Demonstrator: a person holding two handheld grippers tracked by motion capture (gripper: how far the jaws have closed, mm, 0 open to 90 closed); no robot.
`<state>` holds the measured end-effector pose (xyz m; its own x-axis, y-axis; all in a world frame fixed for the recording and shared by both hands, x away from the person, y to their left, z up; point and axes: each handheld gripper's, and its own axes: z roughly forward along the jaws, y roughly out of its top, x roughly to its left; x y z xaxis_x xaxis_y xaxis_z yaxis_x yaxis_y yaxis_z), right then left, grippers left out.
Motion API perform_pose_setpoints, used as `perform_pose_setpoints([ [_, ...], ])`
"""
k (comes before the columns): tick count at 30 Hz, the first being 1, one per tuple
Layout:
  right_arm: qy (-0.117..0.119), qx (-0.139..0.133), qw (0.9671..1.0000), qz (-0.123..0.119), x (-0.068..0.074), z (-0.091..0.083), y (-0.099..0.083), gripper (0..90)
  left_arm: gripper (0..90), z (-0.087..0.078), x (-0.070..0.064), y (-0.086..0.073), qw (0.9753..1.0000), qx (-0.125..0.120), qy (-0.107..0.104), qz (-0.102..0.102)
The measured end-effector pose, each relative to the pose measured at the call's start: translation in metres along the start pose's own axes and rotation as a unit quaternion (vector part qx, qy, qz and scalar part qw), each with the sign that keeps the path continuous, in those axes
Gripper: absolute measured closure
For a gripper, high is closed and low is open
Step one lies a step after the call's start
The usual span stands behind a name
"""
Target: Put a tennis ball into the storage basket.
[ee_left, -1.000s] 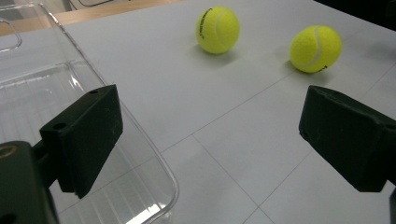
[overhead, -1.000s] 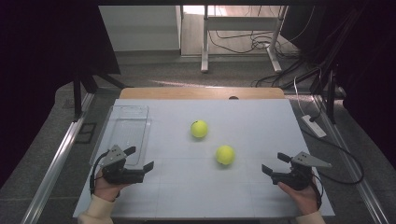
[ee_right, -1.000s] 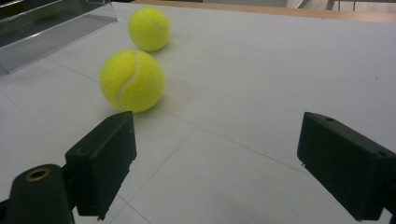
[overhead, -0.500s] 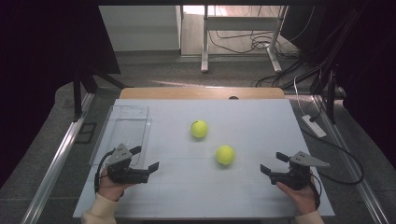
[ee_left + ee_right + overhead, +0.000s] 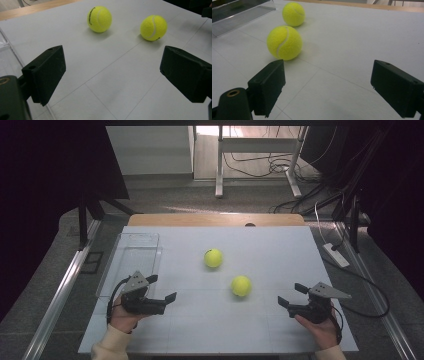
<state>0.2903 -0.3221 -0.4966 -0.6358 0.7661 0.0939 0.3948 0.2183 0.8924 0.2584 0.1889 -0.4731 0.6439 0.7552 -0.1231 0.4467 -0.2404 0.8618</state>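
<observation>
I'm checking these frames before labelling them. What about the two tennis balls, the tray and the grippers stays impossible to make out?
- Print on the farther ball: left gripper view, dark lettering too small to read.
- Clear tray: right gripper view, cut off by the left and top edges; its inside is hard to read through glare.
- Nearer ball: right gripper view, its underside and far side face away.
- Left gripper: left gripper view, body cut off by the bottom edge.

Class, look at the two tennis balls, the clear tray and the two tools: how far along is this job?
Nothing looks done: the clear tray holds no ball. Both balls, the far one and the near one, lie on the table. The left tool and right tool are open, holding nothing. All picking up remains.
</observation>
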Motion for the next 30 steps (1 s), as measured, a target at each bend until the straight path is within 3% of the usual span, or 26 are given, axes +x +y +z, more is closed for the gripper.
perform_pose_setpoints([
  [30,-0.004,0.004,1.0,0.001,0.0,-0.001,-0.003,12.7,7.4,0.017,-0.012,0.021,0.9993,0.006,-0.024,0.027],
])
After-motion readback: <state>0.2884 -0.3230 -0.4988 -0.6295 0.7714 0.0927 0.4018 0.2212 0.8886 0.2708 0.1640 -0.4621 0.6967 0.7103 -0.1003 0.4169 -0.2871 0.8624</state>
